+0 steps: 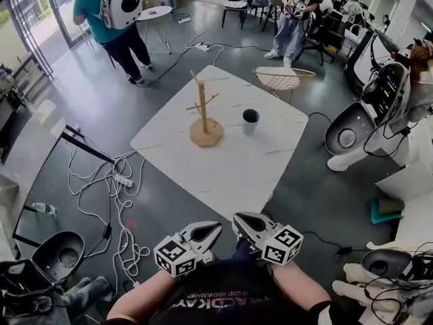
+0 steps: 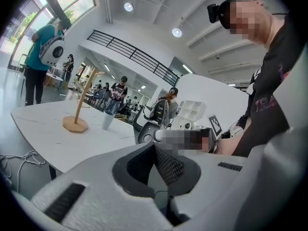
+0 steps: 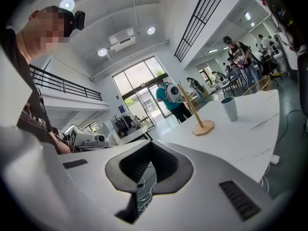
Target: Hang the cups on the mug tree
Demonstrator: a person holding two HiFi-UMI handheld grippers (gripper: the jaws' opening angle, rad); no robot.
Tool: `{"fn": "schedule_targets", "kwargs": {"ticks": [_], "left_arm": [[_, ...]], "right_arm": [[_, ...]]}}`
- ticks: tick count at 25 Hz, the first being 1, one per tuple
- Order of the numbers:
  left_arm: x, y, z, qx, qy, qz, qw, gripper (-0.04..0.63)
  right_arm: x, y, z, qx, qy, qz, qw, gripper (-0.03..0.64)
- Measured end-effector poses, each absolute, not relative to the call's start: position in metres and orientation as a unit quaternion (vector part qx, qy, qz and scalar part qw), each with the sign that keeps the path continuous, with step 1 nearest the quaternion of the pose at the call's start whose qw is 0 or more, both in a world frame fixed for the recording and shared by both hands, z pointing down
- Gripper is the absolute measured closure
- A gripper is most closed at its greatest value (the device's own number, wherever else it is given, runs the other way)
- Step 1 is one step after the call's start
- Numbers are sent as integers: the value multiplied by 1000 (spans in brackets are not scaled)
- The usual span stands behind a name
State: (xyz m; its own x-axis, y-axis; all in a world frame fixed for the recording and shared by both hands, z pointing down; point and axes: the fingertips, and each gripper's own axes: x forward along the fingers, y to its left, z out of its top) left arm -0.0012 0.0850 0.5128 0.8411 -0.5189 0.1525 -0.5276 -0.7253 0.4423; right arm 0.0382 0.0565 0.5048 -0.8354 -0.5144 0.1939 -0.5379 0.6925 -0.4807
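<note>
- On the table (image 1: 223, 168), nothing is being handled; the task is not yet getting under way.
- The tree (image 1: 203, 117) is standing mid-table, every peg showing bare.
- The left gripper (image 1: 206, 233) and right gripper (image 1: 246, 223) are hovering near the body, well short of the table, jaws pressing fully together, gripping nothing.
- The cup (image 1: 250, 121) is standing upright near the tree's base, waiting to be hung.

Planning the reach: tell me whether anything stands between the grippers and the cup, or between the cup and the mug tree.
Nothing visible does. The cup stands on the table beside the mug tree, apart from it. Only bare tabletop lies between it and the left gripper and right gripper.
</note>
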Motion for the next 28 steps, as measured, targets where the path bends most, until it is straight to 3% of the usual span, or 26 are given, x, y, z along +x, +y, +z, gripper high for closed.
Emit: {"fn": "schedule_targets", "kwargs": {"ticks": [28], "left_arm": [[70, -10, 507, 912, -318, -14, 259, 601]], "right_arm": [[110, -70, 504, 285, -924, 249, 47, 606]]}}
